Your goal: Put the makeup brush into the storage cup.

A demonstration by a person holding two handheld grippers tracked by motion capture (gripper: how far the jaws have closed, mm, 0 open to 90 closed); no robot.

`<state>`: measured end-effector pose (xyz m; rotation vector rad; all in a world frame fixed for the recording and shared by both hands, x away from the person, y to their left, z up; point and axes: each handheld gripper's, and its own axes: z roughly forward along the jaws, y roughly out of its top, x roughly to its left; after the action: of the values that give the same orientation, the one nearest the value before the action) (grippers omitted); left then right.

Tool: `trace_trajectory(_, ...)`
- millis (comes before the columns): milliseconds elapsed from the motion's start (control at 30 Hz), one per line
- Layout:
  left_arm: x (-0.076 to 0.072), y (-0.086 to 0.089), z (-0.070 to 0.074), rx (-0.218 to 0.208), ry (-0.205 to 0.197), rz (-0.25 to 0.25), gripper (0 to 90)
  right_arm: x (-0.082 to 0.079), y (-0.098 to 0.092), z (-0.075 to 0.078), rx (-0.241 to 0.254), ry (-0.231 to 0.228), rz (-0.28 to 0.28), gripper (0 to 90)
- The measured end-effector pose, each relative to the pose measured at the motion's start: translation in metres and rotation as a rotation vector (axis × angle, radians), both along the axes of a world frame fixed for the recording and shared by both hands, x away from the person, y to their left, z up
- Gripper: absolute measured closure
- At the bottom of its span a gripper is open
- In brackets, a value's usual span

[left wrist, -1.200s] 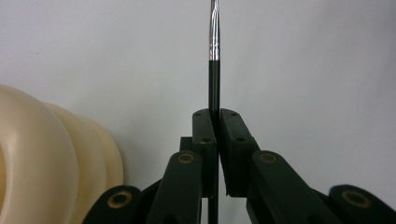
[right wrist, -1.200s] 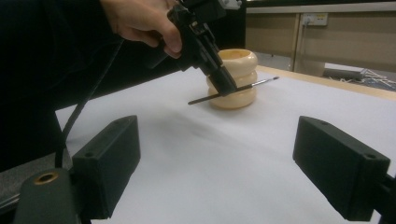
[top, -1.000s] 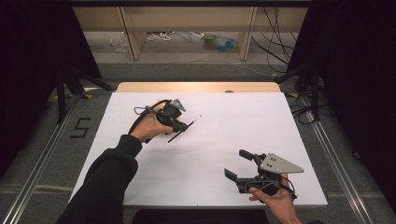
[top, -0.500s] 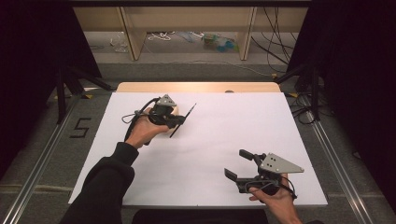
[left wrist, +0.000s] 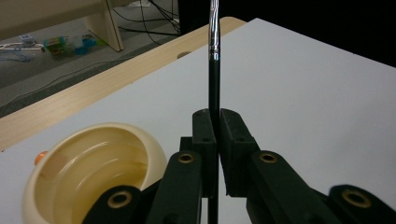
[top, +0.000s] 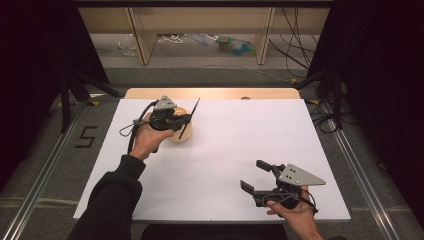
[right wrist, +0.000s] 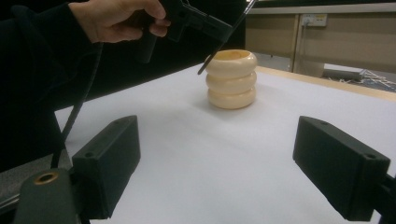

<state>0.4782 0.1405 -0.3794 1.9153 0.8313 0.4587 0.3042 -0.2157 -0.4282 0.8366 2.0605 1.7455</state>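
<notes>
Cream and ribbed like three stacked rings, the holder (top: 181, 134) is sitting just below and beside my left gripper (top: 183, 120), whose jaws I am keeping clamped tight on the black brush (left wrist: 214, 70), its stem slanting up past the holder's mouth in the right gripper view. I am judging the pick-up done and the drop-in still ahead, since the brush is not yet inside and the holder's inside is looking bare as far as I am seeing. My right gripper (top: 256, 176) is waiting with jaws wide and nothing between them, well apart from the holder.
</notes>
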Motion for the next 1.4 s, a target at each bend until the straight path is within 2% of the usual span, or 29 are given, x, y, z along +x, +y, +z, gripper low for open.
trace_trajectory(33,0.0,0.002,0.001,-0.014,-0.001,0.015,85.3,0.0,0.0,0.0,-0.007,-0.002,-0.001,16.0)
trace_trajectory(67,0.001,0.003,0.001,-0.022,-0.002,0.02,85.3,0.002,-0.001,0.0,-0.013,-0.034,-0.005,16.0)
trace_trajectory(233,0.004,0.011,0.005,-0.067,-0.032,0.08,85.3,0.002,-0.001,0.0,-0.013,-0.035,-0.005,16.0)
trace_trajectory(500,0.01,0.021,0.008,-0.119,-0.09,0.166,85.3,0.002,-0.001,0.0,-0.013,-0.034,-0.005,16.0)
trace_trajectory(600,0.014,0.024,0.007,-0.139,-0.098,0.195,85.3,0.0,0.0,0.0,-0.006,0.0,0.0,16.0)
trace_trajectory(633,0.016,0.025,0.006,-0.14,-0.102,0.2,85.3,0.002,-0.001,0.0,-0.012,-0.029,-0.003,16.0)
trace_trajectory(667,0.017,0.025,0.005,-0.145,-0.106,0.21,85.3,0.002,-0.001,0.0,-0.012,-0.029,-0.003,16.0)
trace_trajectory(700,0.019,0.026,0.005,-0.152,-0.108,0.22,85.3,0.0,0.0,0.0,-0.006,0.0,0.001,16.0)
trace_trajectory(767,0.022,0.028,0.004,-0.165,-0.112,0.237,85.3,0.0,0.0,0.0,-0.006,0.0,0.001,16.0)
trace_trajectory(800,0.023,0.03,0.004,-0.16,-0.119,0.244,85.3,0.0,0.0,0.0,-0.006,0.001,0.001,16.0)
trace_trajectory(933,0.028,0.03,0.002,-0.186,-0.12,0.267,85.3,0.0,0.0,0.0,-0.012,-0.001,0.001,16.0)
trace_trajectory(1233,0.036,0.031,-0.002,-0.198,-0.158,0.307,85.3,0.0,0.0,0.0,-0.006,0.002,0.003,16.0)
trace_trajectory(1300,0.039,0.032,-0.005,-0.196,-0.155,0.311,85.3,0.0,0.0,0.0,-0.011,0.0,0.003,16.0)
trace_trajectory(1333,0.04,0.031,-0.006,-0.197,-0.149,0.312,85.3,-0.001,-0.002,0.002,-0.049,0.012,-0.005,16.0)
trace_trajectory(1367,0.041,0.031,-0.007,-0.195,-0.147,0.312,85.3,0.0,0.001,0.0,-0.002,0.0,0.006,16.0)
trace_trajectory(1400,0.042,0.031,-0.008,-0.196,-0.143,0.315,85.3,0.0,0.001,0.0,-0.002,-0.001,0.007,16.0)
